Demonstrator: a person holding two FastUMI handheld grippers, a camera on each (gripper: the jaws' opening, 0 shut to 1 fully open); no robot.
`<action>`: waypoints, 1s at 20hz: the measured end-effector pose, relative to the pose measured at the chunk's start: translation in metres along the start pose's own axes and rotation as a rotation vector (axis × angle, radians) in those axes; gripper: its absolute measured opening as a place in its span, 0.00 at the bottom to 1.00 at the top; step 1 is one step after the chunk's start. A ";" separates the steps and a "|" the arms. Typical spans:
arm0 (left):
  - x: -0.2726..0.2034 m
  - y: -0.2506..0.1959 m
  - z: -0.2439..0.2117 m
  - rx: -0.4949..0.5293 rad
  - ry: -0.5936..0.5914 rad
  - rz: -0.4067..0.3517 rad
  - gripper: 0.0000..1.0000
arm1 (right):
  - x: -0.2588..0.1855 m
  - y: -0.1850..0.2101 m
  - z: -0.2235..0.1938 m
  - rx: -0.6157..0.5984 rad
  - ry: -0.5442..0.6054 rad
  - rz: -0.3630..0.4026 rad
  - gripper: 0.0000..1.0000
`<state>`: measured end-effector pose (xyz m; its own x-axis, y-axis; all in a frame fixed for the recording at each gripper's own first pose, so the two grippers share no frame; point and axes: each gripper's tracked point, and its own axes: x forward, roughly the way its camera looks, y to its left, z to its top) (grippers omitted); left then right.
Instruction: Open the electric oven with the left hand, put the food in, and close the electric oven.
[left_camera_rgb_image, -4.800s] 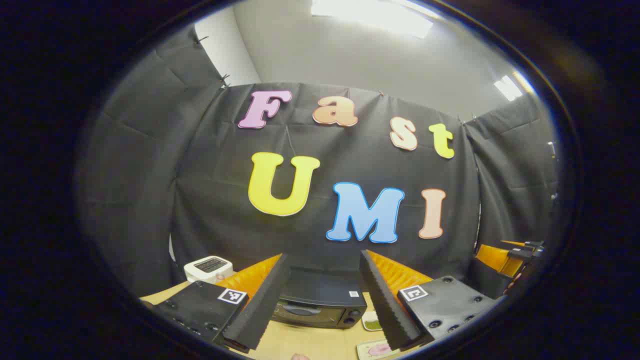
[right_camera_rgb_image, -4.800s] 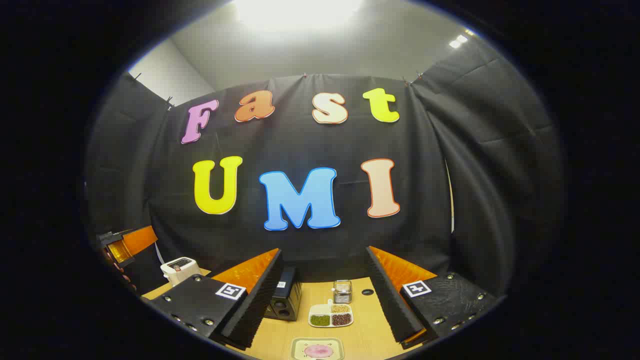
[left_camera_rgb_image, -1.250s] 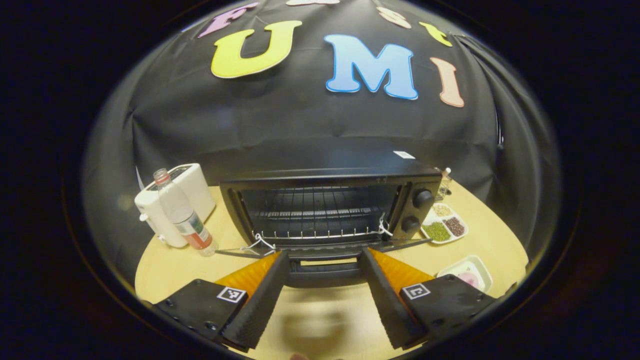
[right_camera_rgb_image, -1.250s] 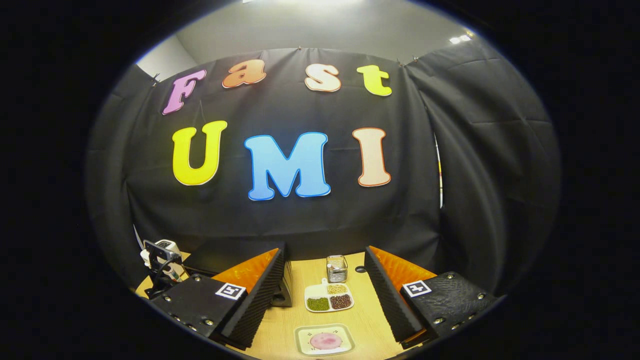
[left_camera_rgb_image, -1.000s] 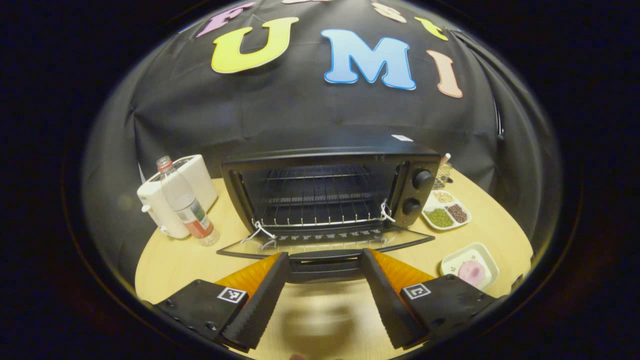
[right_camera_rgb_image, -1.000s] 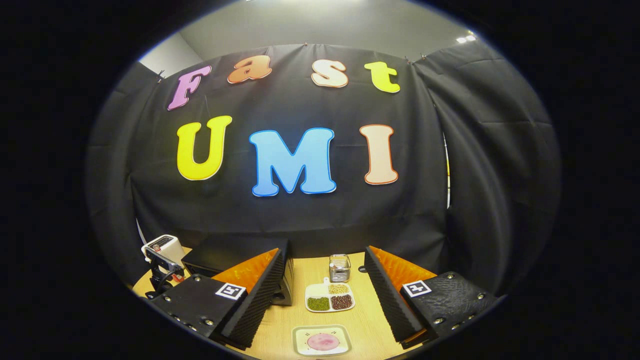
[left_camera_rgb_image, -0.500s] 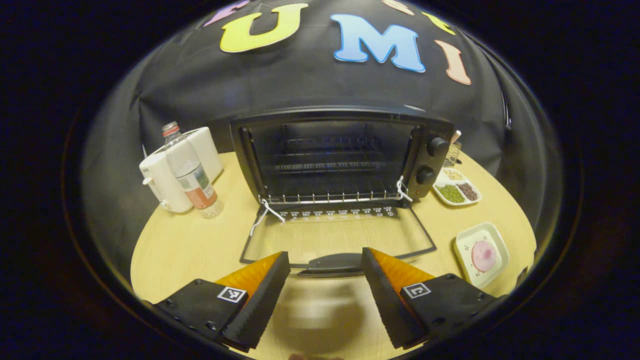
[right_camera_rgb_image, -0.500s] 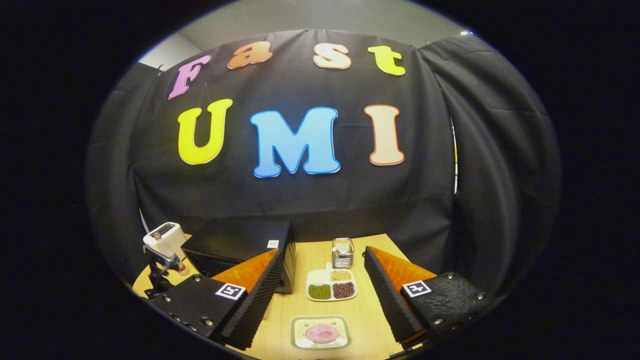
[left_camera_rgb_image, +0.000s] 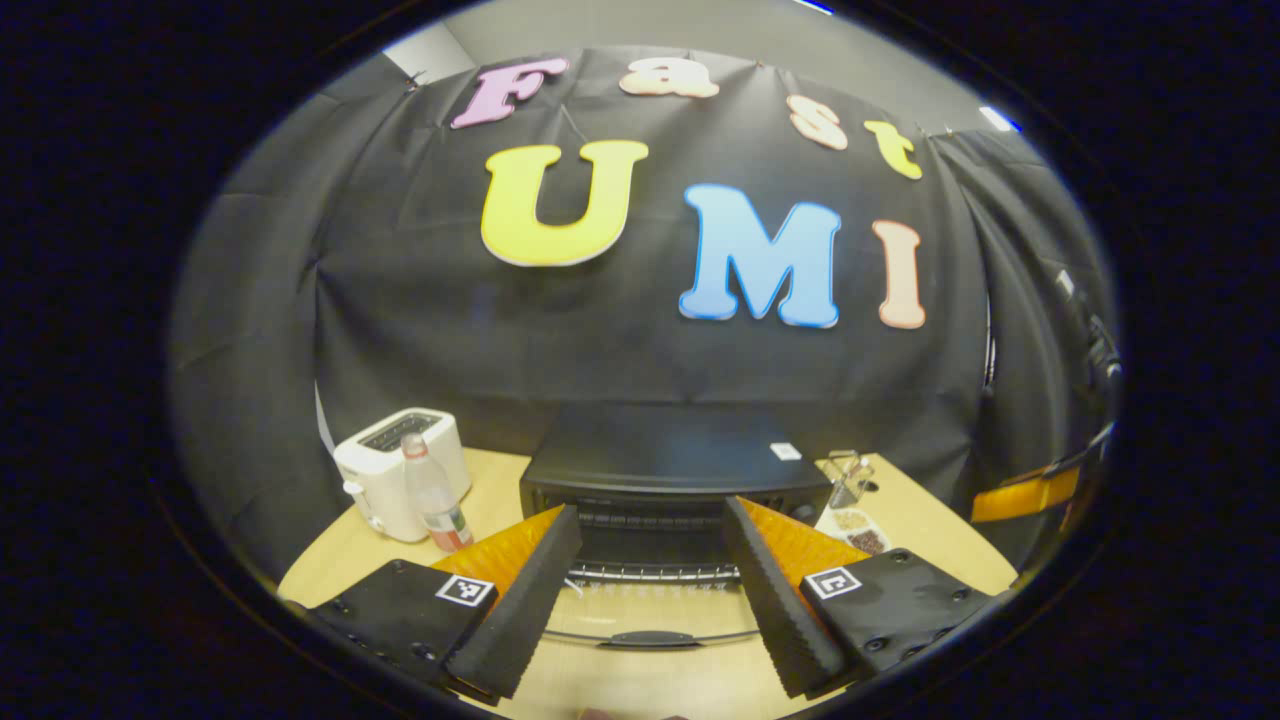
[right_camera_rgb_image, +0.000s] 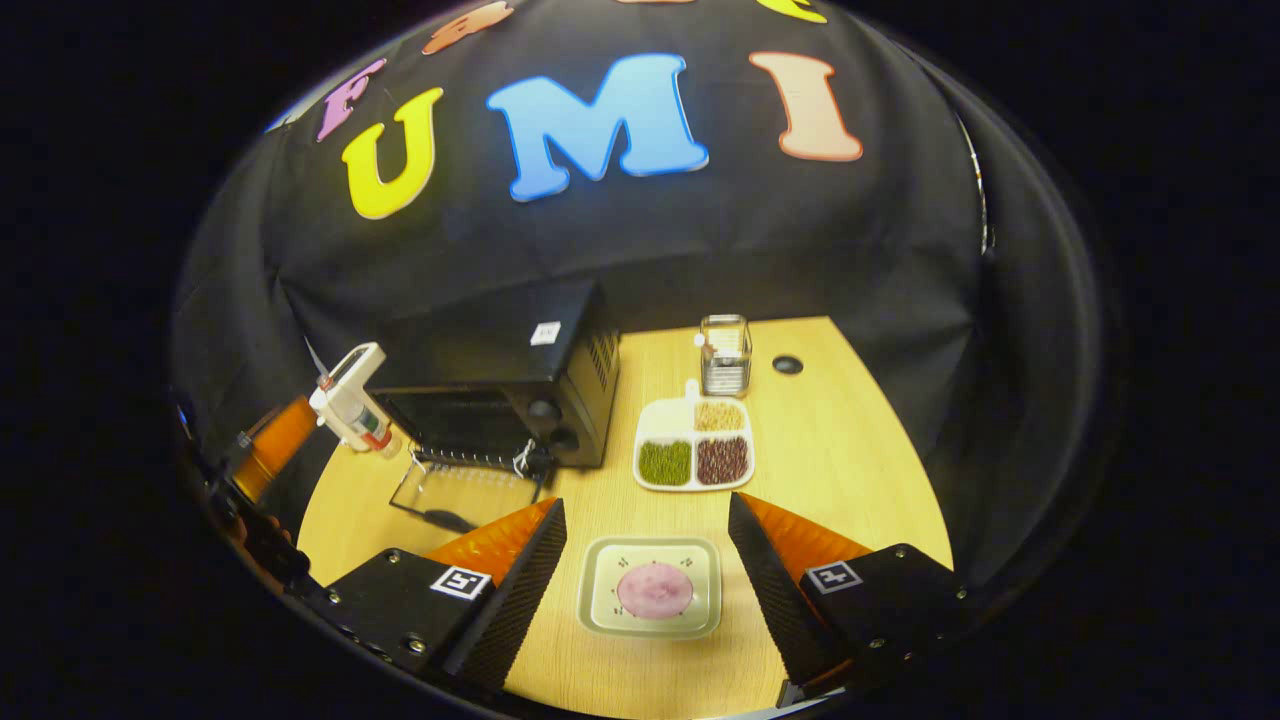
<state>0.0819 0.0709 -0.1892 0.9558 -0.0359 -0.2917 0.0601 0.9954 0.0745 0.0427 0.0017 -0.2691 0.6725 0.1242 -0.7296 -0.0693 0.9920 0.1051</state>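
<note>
Both grippers agape — right gripper (right_camera_rgb_image: 645, 590) above food (right_camera_rgb_image: 654, 588), oven door (right_camera_rgb_image: 445, 493) down.

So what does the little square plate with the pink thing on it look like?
The small square plate is pale, greenish-white, with rounded corners and a raised rim. It looks like ceramic or plastic. Tiny dark marks dot its inside. It lies flat on the light wooden table, in front of the divided tray of beans. A round, flat pink piece of food sits in its middle. The right claw hovers open with one finger on each side of the plate, not touching it as far as can be seen.
</note>
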 end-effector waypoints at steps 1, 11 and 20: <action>-0.007 0.000 0.010 0.015 -0.025 -0.001 0.92 | 0.010 -0.005 -0.012 0.014 0.060 0.008 0.99; -0.046 0.000 0.054 0.073 -0.138 0.021 1.00 | 0.073 -0.068 -0.099 0.093 0.472 -0.084 0.99; -0.069 0.019 0.044 0.058 -0.100 0.106 1.00 | 0.103 -0.087 -0.132 -0.041 0.610 -0.154 0.99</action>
<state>0.0300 0.0885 -0.1256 0.9813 0.0572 -0.1836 -0.0283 0.9874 0.1559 0.0208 -0.0691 -0.4429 0.1361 -0.0433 -0.9897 -0.0418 0.9979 -0.0494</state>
